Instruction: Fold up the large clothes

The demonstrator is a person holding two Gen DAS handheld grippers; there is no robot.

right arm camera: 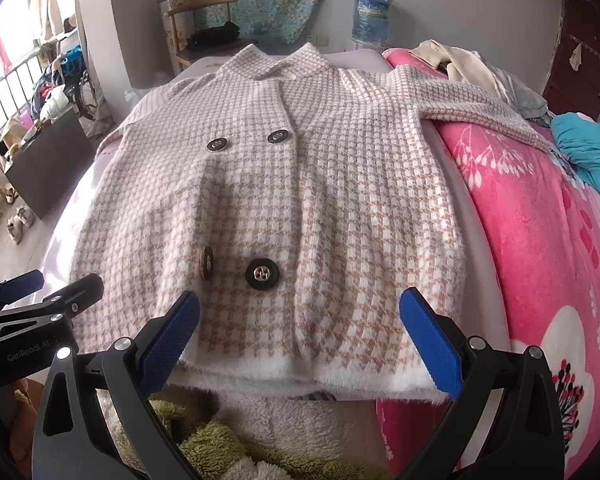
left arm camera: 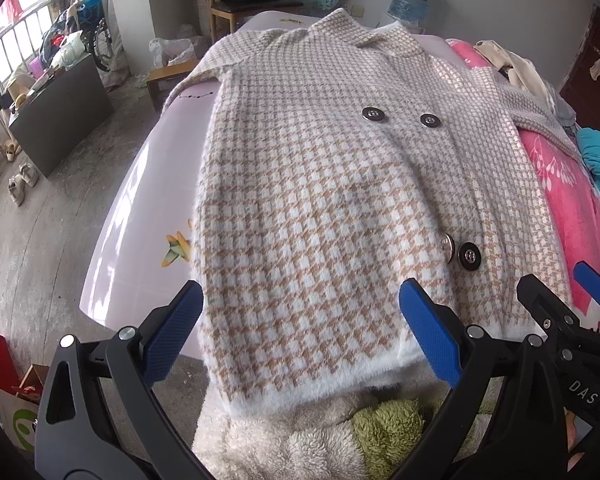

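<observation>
Both tongs (left arm camera: 300,328) (right arm camera: 300,332) wide, empty.

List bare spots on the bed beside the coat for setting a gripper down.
Free: the lilac sheet strip between the houndstooth coat and the bed's left edge. The pink blanket right of the coat is also bare. Crowded: clothes pile at far right, fleece under the hem.
</observation>
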